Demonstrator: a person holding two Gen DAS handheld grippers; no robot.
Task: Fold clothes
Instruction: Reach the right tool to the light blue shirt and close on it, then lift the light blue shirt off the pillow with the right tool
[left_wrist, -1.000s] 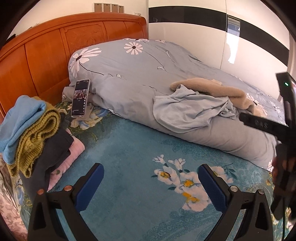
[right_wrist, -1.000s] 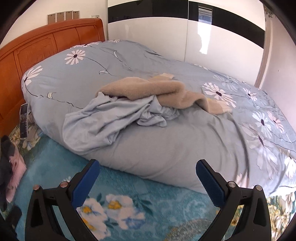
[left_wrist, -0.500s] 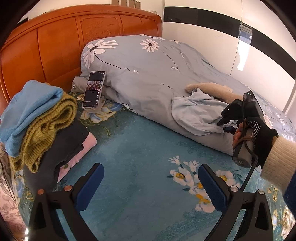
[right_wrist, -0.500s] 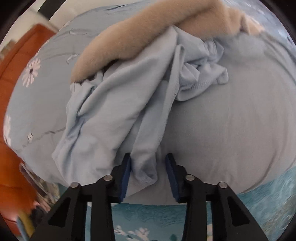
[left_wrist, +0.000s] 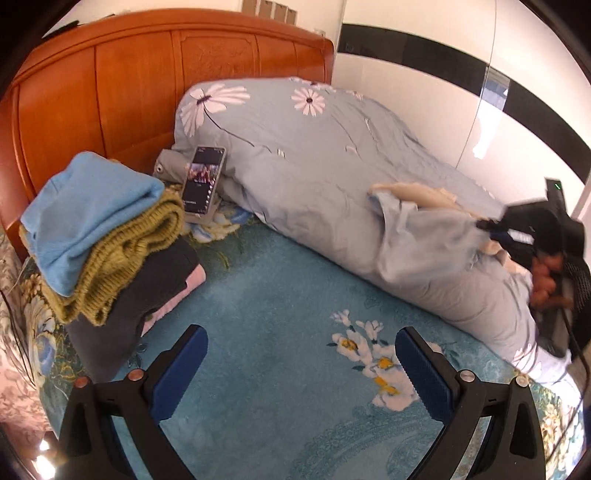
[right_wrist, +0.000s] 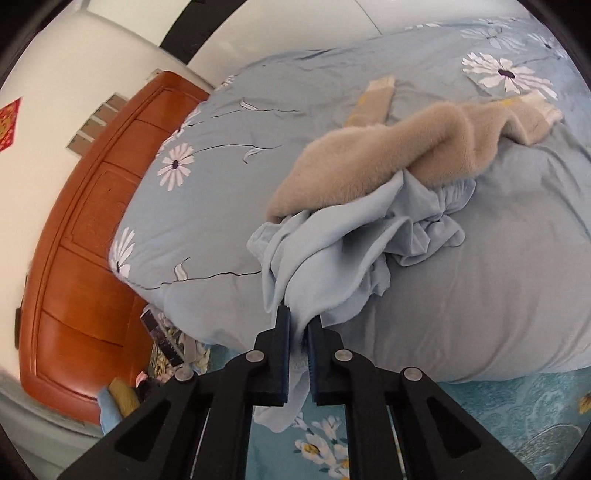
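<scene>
Now right tongs (right_wrist: 298, 325) closing, pinching the light-blue garment (right_wrist: 343, 258); left tongs (left_wrist: 301, 363) gape empty.

Right gripper (right_wrist: 298, 332): a second ago jaws wide apart, clear of bedding; now closing, pads pinching edge of light blue garment (right_wrist: 332, 266), cloth hanging below jaws. Right wrist view rolled; headboard (right_wrist: 85, 236) now tilted at left.

Garment: earlier spread flat on duvet (right_wrist: 480, 295); now bunched, drawn toward gripper, pulled from under beige fleece garment (right_wrist: 388, 155).

Left wrist view: person's hand (left_wrist: 550, 284) with right gripper now at far right edge, garment (left_wrist: 424, 243) stretched toward it. Folded pile (left_wrist: 99, 236) sits larger, further into frame.
</scene>
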